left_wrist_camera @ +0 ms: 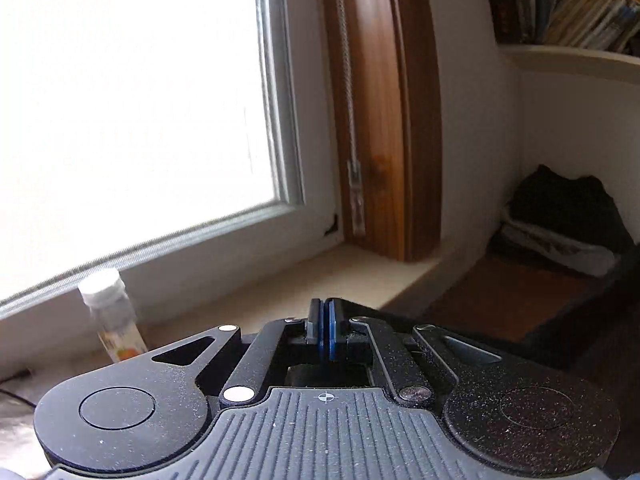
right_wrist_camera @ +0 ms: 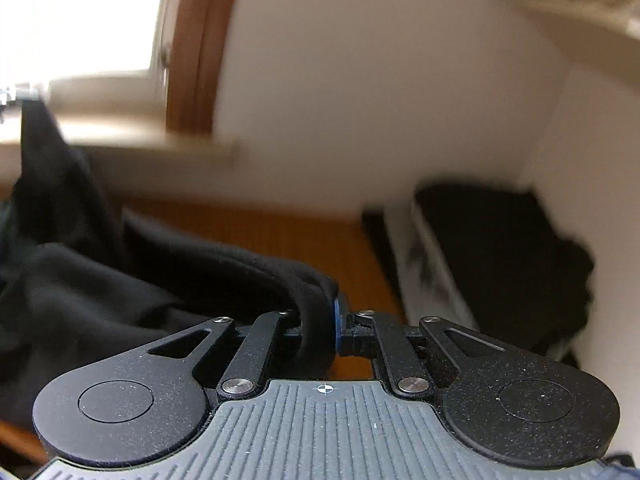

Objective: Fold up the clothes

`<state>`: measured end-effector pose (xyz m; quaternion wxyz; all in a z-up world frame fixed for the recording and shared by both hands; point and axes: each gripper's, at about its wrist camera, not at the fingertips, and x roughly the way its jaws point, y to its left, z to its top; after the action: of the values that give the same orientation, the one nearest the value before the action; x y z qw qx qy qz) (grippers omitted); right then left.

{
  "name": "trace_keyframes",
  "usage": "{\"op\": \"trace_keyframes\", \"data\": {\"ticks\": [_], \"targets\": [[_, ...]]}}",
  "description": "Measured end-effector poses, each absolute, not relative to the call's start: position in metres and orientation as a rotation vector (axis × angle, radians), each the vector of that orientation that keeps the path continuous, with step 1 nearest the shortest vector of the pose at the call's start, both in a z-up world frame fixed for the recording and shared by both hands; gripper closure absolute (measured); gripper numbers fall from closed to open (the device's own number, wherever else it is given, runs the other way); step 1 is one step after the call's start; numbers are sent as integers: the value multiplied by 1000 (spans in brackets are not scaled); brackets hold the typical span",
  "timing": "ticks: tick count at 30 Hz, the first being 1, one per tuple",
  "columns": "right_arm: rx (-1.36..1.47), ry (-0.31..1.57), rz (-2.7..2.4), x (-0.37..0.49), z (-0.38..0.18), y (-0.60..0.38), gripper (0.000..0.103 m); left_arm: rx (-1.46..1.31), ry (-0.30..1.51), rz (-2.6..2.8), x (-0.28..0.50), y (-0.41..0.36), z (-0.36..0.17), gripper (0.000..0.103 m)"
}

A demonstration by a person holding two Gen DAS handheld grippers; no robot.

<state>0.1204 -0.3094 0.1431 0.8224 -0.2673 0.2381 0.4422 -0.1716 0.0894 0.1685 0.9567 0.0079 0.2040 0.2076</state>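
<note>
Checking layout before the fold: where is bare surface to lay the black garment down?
Bare wood tabletop lies between the black garment held by the right claw and the folded stack in the corner. The windowsill is bare right of the tube. The corner is crowded.

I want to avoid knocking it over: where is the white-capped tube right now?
In the left wrist view, the white-capped tube stands at lower left on the windowsill, just below the window frame, left of the shut left claw.

Bright window (left_wrist_camera: pixel 132 112) (wood-trimmed), white walls (left_wrist_camera: pixel 472 92)
</note>
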Motion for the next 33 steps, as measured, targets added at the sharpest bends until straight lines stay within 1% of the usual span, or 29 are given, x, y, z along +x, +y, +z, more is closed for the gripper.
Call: {"op": "trace_keyframes", "data": {"ticks": [2,3,4,5,6,8,15,17,19,20,26,30,33], "targets": [[-582,547,944,124,129,-313,84,6,409,408,-171,87,161,101],[-568,543,948,122,129,-311,84,1,402,398,-170,85,157,101],[-550,536,953,121,129,-309,81,-6,397,390,-170,84,154,100],[-533,519,952,117,130,-303,75,-7,394,382,-169,81,151,100],[-522,501,963,115,132,-298,73,-7,392,373,-167,78,148,100],[-516,491,1010,112,129,-278,62,-2,389,360,-163,73,141,100],[-616,497,1083,91,107,-212,59,9,411,307,-155,71,118,100],[-649,496,1099,84,101,-194,54,-3,412,288,-156,73,115,100],[-681,491,1099,80,100,-182,51,-26,407,268,-157,76,112,100],[-697,497,1090,82,103,-182,49,-21,412,269,-156,76,111,100],[-777,543,997,95,109,-212,49,-11,436,258,-153,83,105,100],[-706,514,951,93,125,-236,49,-52,425,250,-155,89,106,100],[-611,494,1020,80,133,-237,49,-69,418,237,-160,92,108,100]]}}
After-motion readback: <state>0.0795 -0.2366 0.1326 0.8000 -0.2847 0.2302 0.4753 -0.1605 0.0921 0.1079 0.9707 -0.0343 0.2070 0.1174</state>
